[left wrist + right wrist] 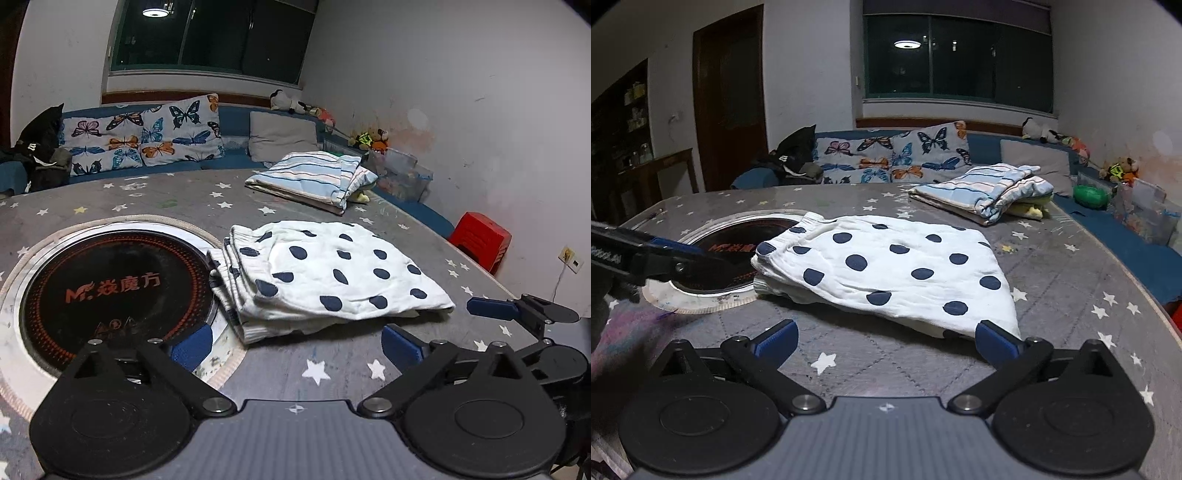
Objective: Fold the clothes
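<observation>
A folded white garment with dark blue dots (332, 277) lies on the grey star-patterned table (332, 369), its banded edge over the rim of the round cooktop. It also shows in the right wrist view (897, 273). My left gripper (297, 347) is open and empty, just short of the garment's near edge. My right gripper (886, 339) is open and empty, its right finger close to the garment's near corner. The right gripper's finger also shows at the right of the left wrist view (491, 308).
A round black cooktop (110, 284) is set into the table at the left. A folded striped garment (314, 177) lies at the far side. Behind are a sofa with butterfly cushions (894, 155), toys, and a red stool (480, 240).
</observation>
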Motion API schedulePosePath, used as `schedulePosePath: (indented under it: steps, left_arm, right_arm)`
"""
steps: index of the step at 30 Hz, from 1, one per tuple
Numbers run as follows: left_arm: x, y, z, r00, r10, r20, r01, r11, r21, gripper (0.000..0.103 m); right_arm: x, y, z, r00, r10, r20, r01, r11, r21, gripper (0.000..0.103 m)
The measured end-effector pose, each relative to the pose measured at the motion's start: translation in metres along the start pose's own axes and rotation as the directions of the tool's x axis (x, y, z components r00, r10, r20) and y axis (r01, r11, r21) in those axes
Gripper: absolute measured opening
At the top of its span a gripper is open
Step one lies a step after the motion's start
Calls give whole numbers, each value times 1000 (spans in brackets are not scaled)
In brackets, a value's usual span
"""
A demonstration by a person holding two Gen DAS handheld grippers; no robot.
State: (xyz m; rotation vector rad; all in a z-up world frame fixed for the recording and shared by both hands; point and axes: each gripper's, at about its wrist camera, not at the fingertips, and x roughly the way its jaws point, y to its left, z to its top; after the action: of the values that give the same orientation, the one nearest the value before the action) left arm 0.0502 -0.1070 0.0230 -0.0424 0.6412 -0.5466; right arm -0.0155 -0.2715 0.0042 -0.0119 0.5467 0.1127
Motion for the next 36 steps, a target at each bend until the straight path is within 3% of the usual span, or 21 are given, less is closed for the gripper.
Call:
schedulePosePath:
  steps: [10, 36]
  left_arm:
    - [-13, -3, -16, 1000, -10, 0, 10, 1000, 7, 103]
    - [-26, -14, -39, 1000, -12, -15, 12, 1000, 16, 103]
  right_arm:
    - [-7, 14, -6, 999, -36, 19, 36, 999, -13, 103]
    - [-15, 20, -20, 996, -88, 1, 88, 989, 118, 103]
